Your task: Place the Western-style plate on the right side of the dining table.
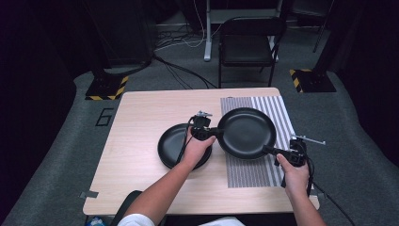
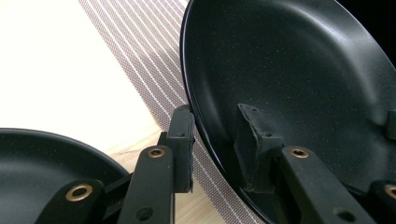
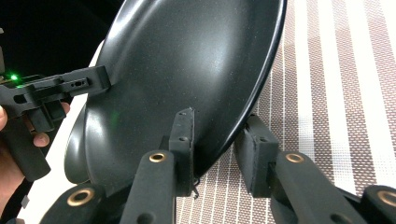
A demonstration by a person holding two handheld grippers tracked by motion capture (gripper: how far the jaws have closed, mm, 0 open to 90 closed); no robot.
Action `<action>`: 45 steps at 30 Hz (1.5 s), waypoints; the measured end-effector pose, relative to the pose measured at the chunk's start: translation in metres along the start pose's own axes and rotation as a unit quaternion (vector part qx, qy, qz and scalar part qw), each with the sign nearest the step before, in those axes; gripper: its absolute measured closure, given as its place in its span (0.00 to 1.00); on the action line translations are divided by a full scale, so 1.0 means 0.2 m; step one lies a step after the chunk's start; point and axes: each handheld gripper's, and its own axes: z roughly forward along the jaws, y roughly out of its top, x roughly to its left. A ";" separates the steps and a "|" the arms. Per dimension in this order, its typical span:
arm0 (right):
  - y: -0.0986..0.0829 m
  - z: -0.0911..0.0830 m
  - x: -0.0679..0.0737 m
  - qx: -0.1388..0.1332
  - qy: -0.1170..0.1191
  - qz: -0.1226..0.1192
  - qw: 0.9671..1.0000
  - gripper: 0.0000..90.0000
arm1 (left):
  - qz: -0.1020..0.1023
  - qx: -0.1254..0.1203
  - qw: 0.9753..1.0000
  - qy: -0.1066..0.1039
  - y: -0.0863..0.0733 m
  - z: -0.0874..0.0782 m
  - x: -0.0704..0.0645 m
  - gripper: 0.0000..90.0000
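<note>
Count: two black pans, one striped mat, two grippers, one table.

Larger pan (image 1: 246,133) sits over the striped mat (image 1: 256,170) on the right half of the table (image 1: 141,122), nearer the far edge than the near one. It is tilted, not flat: both gripper views show the rim raised off the mat. No handle is distinct in the high view, so I cannot tell its long axis.

Left gripper (image 1: 203,131) grips the larger pan's left rim: jaws narrowly parted, one pad inside the bowl, one outside, wall between them (image 2: 215,148).

Right gripper (image 1: 292,155) is at the pan's near-right edge, jaws likewise closed across the rim (image 3: 219,150), one inside, one under.

Smaller pan (image 1: 175,143) lies flat on bare wood at table centre, just left of the mat, under the left hand (image 1: 196,149).
</note>
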 end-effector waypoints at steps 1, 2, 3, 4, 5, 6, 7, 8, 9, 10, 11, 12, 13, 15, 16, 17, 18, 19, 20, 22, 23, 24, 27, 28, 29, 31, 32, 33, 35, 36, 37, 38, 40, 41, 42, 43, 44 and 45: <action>0.00 0.00 0.00 -0.002 0.000 0.004 1.000 0.77 | 0.001 0.000 1.000 -0.001 0.00 0.00 0.00 0.75; 0.00 -0.01 0.00 -0.002 -0.001 0.005 1.000 0.77 | 0.002 0.001 1.000 -0.001 0.01 0.00 -0.01 0.75; 0.00 -0.01 -0.01 -0.003 0.000 0.001 1.000 0.77 | 0.002 0.000 1.000 -0.002 0.01 0.01 -0.01 0.75; 0.00 -0.01 -0.01 -0.005 0.000 0.001 1.000 0.77 | 0.003 0.000 1.000 -0.002 0.01 0.01 -0.01 0.75; 0.00 -0.01 -0.01 -0.006 -0.001 0.001 1.000 0.77 | 0.005 0.001 1.000 -0.003 0.02 0.01 -0.01 0.75; 0.01 -0.02 -0.01 -0.006 -0.002 0.003 1.000 0.77 | 0.003 0.001 1.000 -0.004 0.02 0.01 -0.01 0.75; 0.01 -0.02 -0.01 -0.006 -0.004 0.001 1.000 0.77 | 0.003 0.000 1.000 -0.004 0.02 0.02 -0.02 0.75; 0.01 -0.02 -0.01 -0.008 -0.002 0.001 1.000 0.77 | 0.004 0.001 1.000 -0.004 0.02 0.02 -0.02 0.75; 0.01 -0.03 -0.01 -0.008 -0.004 0.004 1.000 0.77 | 0.005 0.001 1.000 -0.004 0.03 0.03 -0.02 0.75; 0.01 -0.03 -0.02 -0.010 -0.005 0.003 1.000 0.77 | 0.004 0.001 1.000 -0.004 0.03 0.03 -0.02 0.75; 0.01 -0.03 -0.02 -0.009 -0.004 0.004 1.000 0.77 | 0.004 0.001 1.000 -0.004 0.03 0.04 -0.03 0.75; 0.01 -0.03 -0.02 -0.010 -0.005 0.003 1.000 0.77 | 0.004 0.002 1.000 -0.005 0.03 0.04 -0.03 0.75; 0.01 -0.03 -0.03 -0.011 -0.004 0.004 1.000 0.77 | 0.003 0.002 1.000 -0.004 0.04 0.04 -0.03 0.75; 0.02 -0.04 -0.03 -0.013 -0.007 0.007 1.000 0.77 | 0.003 0.000 1.000 -0.006 0.04 0.06 -0.04 0.75; 0.02 -0.04 -0.04 -0.014 -0.008 0.005 1.000 0.77 | 0.004 0.001 1.000 -0.007 0.04 0.06 -0.04 0.75; 0.02 -0.04 -0.04 -0.015 -0.010 0.005 1.000 0.77 | 0.003 0.000 1.000 -0.008 0.05 0.07 -0.04 0.75; 0.03 -0.05 -0.04 -0.016 -0.011 0.006 1.000 0.77 | 0.002 0.001 1.000 -0.008 0.05 0.07 -0.04 0.75; 0.03 -0.05 -0.05 -0.017 -0.013 0.005 1.000 0.77 | 0.002 0.001 1.000 -0.008 0.05 0.08 -0.05 0.75; 0.03 -0.05 -0.05 -0.016 -0.013 0.005 1.000 0.77 | 0.002 0.003 1.000 -0.009 0.05 0.09 -0.05 0.75; 0.03 -0.05 -0.06 -0.016 -0.016 0.008 1.000 0.77 | 0.001 0.005 1.000 -0.008 0.05 0.10 -0.05 0.75; 0.03 -0.05 -0.07 -0.016 -0.014 0.008 1.000 0.77 | 0.002 0.007 1.000 -0.008 0.05 0.11 -0.05 0.75; 0.03 -0.04 -0.08 -0.015 -0.015 0.009 1.000 0.77 | 0.000 0.007 1.000 -0.009 0.05 0.12 -0.05 0.75; 0.03 -0.04 -0.09 -0.013 -0.018 0.015 1.000 0.77 | -0.001 0.012 1.000 -0.009 0.05 0.14 -0.05 0.75; 0.03 -0.04 -0.10 -0.014 -0.018 0.012 1.000 0.77 | -0.001 0.012 1.000 -0.009 0.05 0.14 -0.05 0.75; 0.03 -0.04 -0.10 -0.014 -0.020 0.015 1.000 0.77 | -0.001 0.011 1.000 -0.010 0.05 0.15 -0.05 0.75; 0.03 -0.04 -0.11 -0.014 -0.020 0.018 1.000 0.77 | 0.000 0.014 1.000 -0.011 0.05 0.16 -0.05 0.75; 0.03 -0.04 -0.12 -0.014 -0.021 0.017 1.000 0.77 | -0.003 0.012 1.000 -0.010 0.05 0.17 -0.06 0.75; 0.03 -0.04 -0.12 -0.014 -0.022 0.020 0.999 0.77 | -0.002 0.014 1.000 -0.010 0.05 0.17 -0.06 0.75; 0.03 -0.04 -0.13 -0.015 -0.022 0.020 0.999 0.77 | -0.001 0.015 1.000 -0.010 0.05 0.18 -0.06 0.75; 0.03 -0.04 -0.14 -0.015 -0.022 0.022 0.999 0.77 | -0.002 0.014 1.000 -0.008 0.05 0.19 -0.07 0.75; 0.03 -0.04 -0.14 -0.013 -0.023 0.024 0.999 0.77 | -0.001 0.016 1.000 -0.008 0.05 0.19 -0.07 0.75; 0.03 -0.04 -0.15 -0.013 -0.023 0.026 0.999 0.77 | -0.003 0.015 1.000 -0.009 0.05 0.20 -0.07 0.75; 0.04 -0.04 -0.15 -0.015 -0.023 0.024 0.999 0.77 | -0.003 0.017 1.000 -0.009 0.05 0.21 -0.07 0.75; 0.04 -0.05 -0.15 -0.015 -0.025 0.025 0.999 0.77 | -0.004 0.017 1.000 -0.010 0.05 0.21 -0.08 0.75; 0.04 -0.05 -0.16 -0.016 -0.025 0.026 0.999 0.77 | -0.004 0.017 1.000 -0.011 0.05 0.22 -0.08 0.75; 0.03 -0.05 -0.16 -0.015 -0.026 0.025 0.999 0.77 | -0.004 0.018 1.000 -0.011 0.05 0.22 -0.08 0.75; 0.03 -0.05 -0.16 -0.015 -0.027 0.029 0.999 0.77 | -0.004 0.019 1.000 -0.011 0.05 0.23 -0.08 0.75; 0.03 -0.05 -0.17 -0.015 -0.028 0.028 0.999 0.77 | -0.004 0.021 1.000 -0.012 0.04 0.23 -0.08 0.75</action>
